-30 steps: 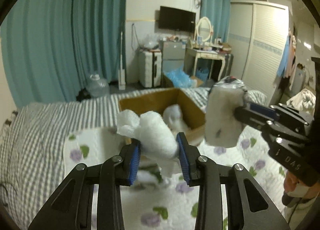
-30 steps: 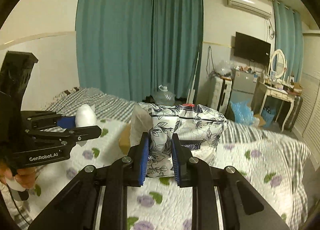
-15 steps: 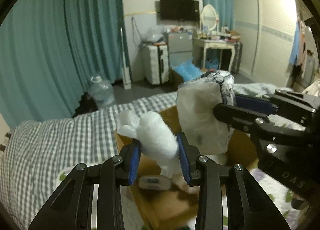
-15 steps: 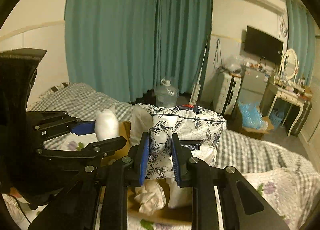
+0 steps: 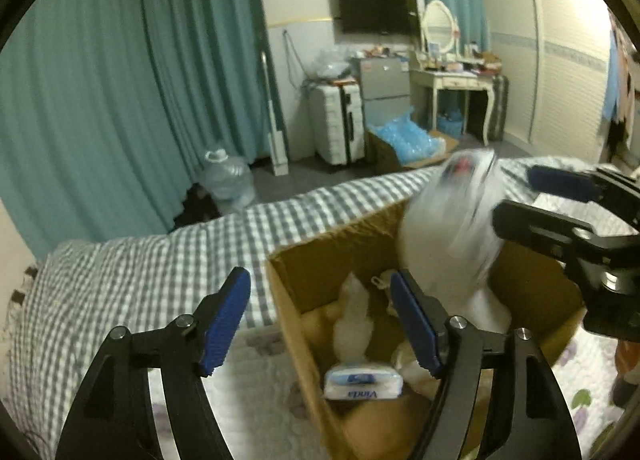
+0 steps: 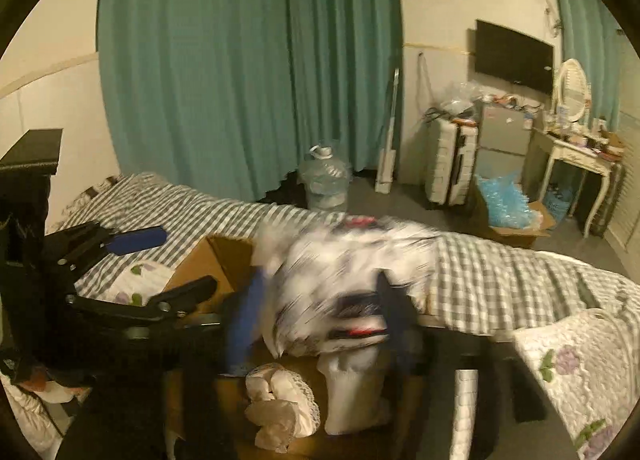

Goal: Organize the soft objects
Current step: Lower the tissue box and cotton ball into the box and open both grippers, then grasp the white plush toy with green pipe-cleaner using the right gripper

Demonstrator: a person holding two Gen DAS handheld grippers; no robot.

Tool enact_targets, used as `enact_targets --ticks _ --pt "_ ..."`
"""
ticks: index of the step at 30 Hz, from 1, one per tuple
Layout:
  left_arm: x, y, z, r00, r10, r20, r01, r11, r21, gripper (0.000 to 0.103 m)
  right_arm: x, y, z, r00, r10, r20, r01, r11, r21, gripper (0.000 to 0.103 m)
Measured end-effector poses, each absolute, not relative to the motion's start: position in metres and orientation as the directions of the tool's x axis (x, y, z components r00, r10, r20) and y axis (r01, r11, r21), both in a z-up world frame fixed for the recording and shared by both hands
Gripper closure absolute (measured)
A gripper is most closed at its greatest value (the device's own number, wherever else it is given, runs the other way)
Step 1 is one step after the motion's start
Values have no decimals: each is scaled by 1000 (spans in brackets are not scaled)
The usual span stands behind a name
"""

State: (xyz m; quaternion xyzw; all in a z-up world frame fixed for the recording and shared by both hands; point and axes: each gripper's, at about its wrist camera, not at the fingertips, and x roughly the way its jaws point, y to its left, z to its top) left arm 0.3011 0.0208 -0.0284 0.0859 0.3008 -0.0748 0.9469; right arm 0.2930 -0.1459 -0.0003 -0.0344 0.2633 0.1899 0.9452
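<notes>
Two grippers over one box: both hang above the cardboard box (image 5: 316, 272) on the bed (image 5: 132, 260).
Risk, package: the floral package (image 6: 344, 272) is blurred and caught mid-drop; it looks bulky against the box mouth, so you may see it hang on the rim or tip out onto the bed.
Risk, contents: a white soft wad (image 5: 354, 324) and a tissue pack (image 5: 362, 382) already lie inside; a heavy landing could crush or bury them.
Risk, collision: your two grippers sit close together above the box, so a quick withdrawal could knock one against the other.
Left gripper (image 5: 320, 320): jaws wide apart, holding nothing, touching nothing you can see.
Right gripper (image 6: 320, 324): jaws look spread with the package between them; blur hides whether the pads are touching it, so you cannot tell if any grip remains.
Package location: over the far right part of the box, lower end at or just inside the opening.
Other soft goods: a lace-edged cloth (image 6: 280, 404) lies on the box floor, beside a white bundle (image 6: 352, 392).
</notes>
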Motion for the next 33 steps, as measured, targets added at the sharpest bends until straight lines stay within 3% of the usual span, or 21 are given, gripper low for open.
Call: enact_targets --ticks 2,5,8,10,14,19,28,33 --pt "294 28 -18 812 -88 -577 178 979 102 30 281 -151 15 804 335 -491 -365 930 37 31" --pt "272 38 7 834 -70 -547 149 984 101 29 257 -158 45 824 322 -466 -351 936 26 18" --pt "238 52 36 861 -68 -504 134 986 96 28 230 -163 75 837 322 -443 -353 936 14 15" --pt "210 60 57 884 -61 -463 121 987 101 15 204 -165 96 846 319 -428 -353 936 0 9" --pt "155 76 91 933 -39 -357 91 987 130 12 153 -163 129 864 299 -405 -341 939 -36 2" --pt "100 95 115 960 -57 -274 92 989 116 10 97 -159 143 900 247 -358 -306 945 -119 1" --pt "69 99 64 948 -40 -315 87 987 138 10 68 -144 81 836 300 -460 -366 929 -59 1" --pt "99 93 -2 910 -7 -415 71 988 139 10 94 -121 8 775 309 -551 -397 917 -44 1"
